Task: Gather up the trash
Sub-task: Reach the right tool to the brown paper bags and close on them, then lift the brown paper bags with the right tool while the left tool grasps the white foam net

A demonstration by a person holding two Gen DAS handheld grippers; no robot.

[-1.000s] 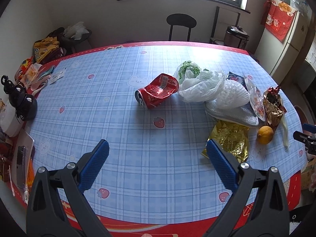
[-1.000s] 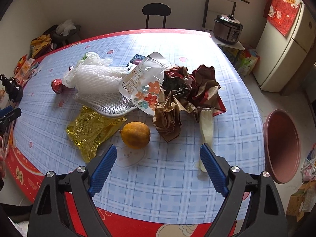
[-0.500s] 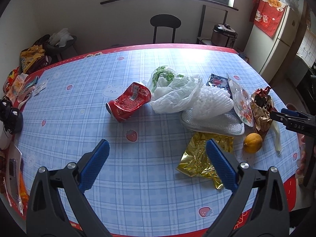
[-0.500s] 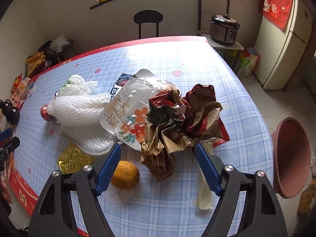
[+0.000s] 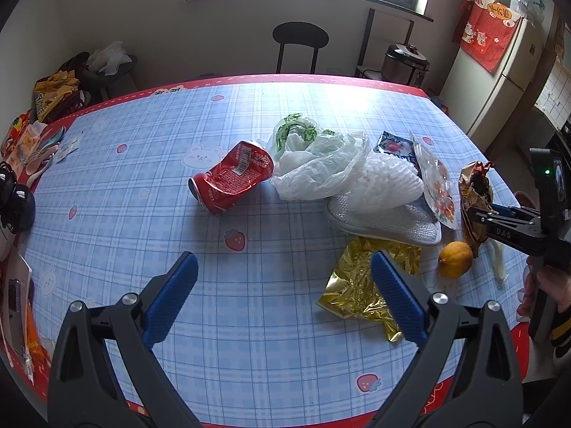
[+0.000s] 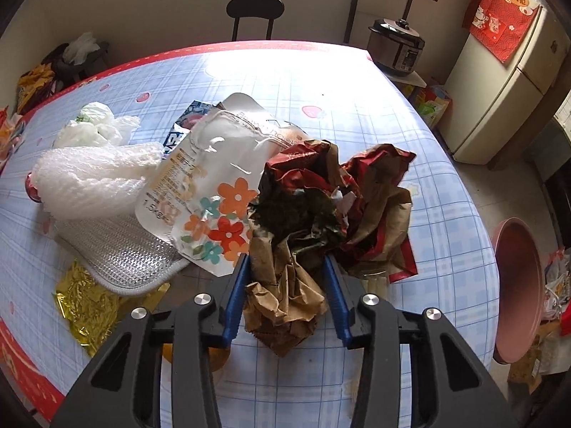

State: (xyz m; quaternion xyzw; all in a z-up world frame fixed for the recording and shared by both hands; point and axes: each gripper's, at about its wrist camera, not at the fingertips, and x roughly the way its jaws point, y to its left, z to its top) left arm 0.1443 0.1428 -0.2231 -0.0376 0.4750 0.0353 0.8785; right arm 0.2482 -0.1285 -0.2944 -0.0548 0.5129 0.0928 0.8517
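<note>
Trash lies on a blue checked table (image 5: 150, 185). My right gripper (image 6: 287, 274) is shut on a crumpled brown and red paper bag (image 6: 310, 221), its blue pads pressing both sides; it also shows in the left wrist view (image 5: 474, 214). My left gripper (image 5: 283, 281) is open and empty above the near table. Ahead of it lie a crushed red can (image 5: 232, 176), a white plastic bag (image 5: 317, 164), white foam netting (image 5: 389, 185), a silver pad (image 5: 389, 219), gold foil (image 5: 364, 285) and a lemon (image 5: 456, 258). A flowered pouch (image 6: 214, 192) lies left of the paper bag.
A pink bin (image 6: 519, 292) stands on the floor off the table's right edge. A black chair (image 5: 299, 44) and a rice cooker (image 5: 407, 62) are beyond the far edge, a fridge (image 5: 499, 82) at the right. Clutter (image 5: 21, 164) lines the table's left edge.
My right gripper moved forward and closed on the crumpled paper bag. My left gripper drifted right and a little forward, staying open.
</note>
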